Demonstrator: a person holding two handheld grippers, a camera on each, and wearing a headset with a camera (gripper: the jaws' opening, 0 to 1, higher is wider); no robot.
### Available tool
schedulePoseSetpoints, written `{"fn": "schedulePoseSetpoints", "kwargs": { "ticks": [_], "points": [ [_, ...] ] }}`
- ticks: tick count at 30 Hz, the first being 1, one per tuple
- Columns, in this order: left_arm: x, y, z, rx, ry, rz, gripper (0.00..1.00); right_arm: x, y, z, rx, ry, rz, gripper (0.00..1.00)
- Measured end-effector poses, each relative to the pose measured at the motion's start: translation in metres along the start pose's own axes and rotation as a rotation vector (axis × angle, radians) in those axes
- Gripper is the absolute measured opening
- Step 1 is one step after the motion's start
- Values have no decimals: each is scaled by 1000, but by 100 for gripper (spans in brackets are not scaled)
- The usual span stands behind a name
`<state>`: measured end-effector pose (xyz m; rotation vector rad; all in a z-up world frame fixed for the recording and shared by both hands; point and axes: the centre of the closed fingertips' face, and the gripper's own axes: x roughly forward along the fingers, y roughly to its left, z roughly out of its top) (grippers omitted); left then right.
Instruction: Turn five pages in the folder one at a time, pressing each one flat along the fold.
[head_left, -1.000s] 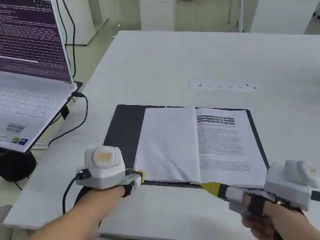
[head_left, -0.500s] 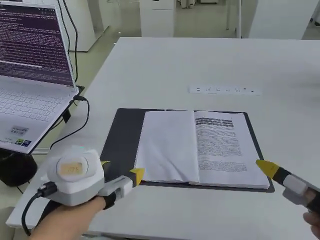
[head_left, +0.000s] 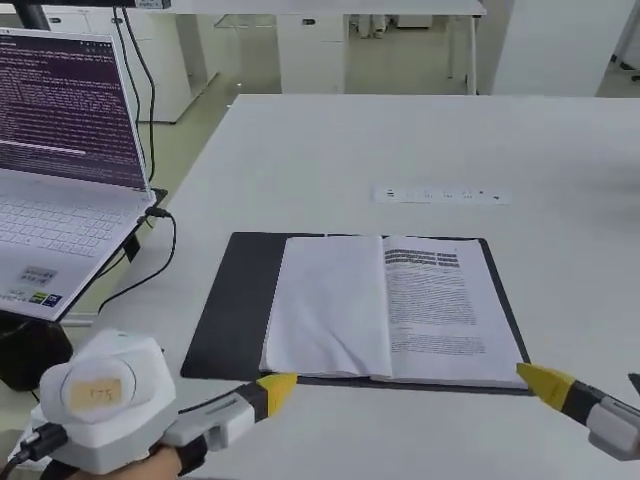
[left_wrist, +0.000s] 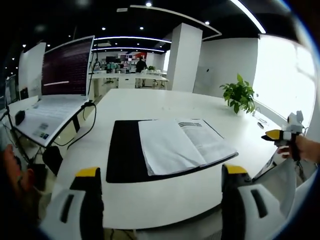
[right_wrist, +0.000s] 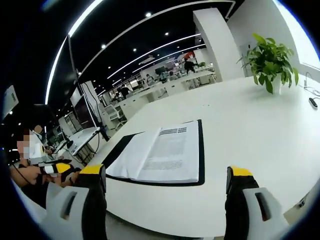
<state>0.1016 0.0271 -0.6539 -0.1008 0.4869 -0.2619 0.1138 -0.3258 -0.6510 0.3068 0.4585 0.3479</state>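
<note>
The black folder (head_left: 230, 310) lies open flat on the white table, a blank page on its left side and a printed page (head_left: 435, 305) on its right. My left gripper (head_left: 268, 388) hovers off the folder's near left corner, apart from it. In the left gripper view its jaws (left_wrist: 161, 172) stand wide open with nothing between them, short of the folder (left_wrist: 125, 150). My right gripper (head_left: 545, 385) hangs off the near right corner, also apart. It is open and holds nothing in the right gripper view (right_wrist: 166, 171), facing the folder (right_wrist: 165, 147).
An open laptop (head_left: 60, 150) on a stand sits at the left, with its cables (head_left: 150, 250) trailing toward the folder. A flush socket strip (head_left: 440, 195) lies behind the folder. A potted plant (right_wrist: 270, 62) stands far off on the table. The table's near edge runs just below both grippers.
Both grippers have drawn back from the folder's near edge: the left toward the lower left, the right from the spine's foot out past the right corner. The head camera has tilted up.
</note>
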Motion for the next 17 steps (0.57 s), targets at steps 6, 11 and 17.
{"fn": "schedulePoseSetpoints", "kwargs": {
  "ticks": [6,11,17],
  "points": [
    [-8,3,2,51,5,14,99,-1,-2,6,7,-20,3,100],
    [-11,8,7,55,-8,24,99,-2,-5,10,11,-27,3,100],
    [-9,9,7,56,-9,26,99,-1,-6,7,13,-19,5,100]
  ]
}}
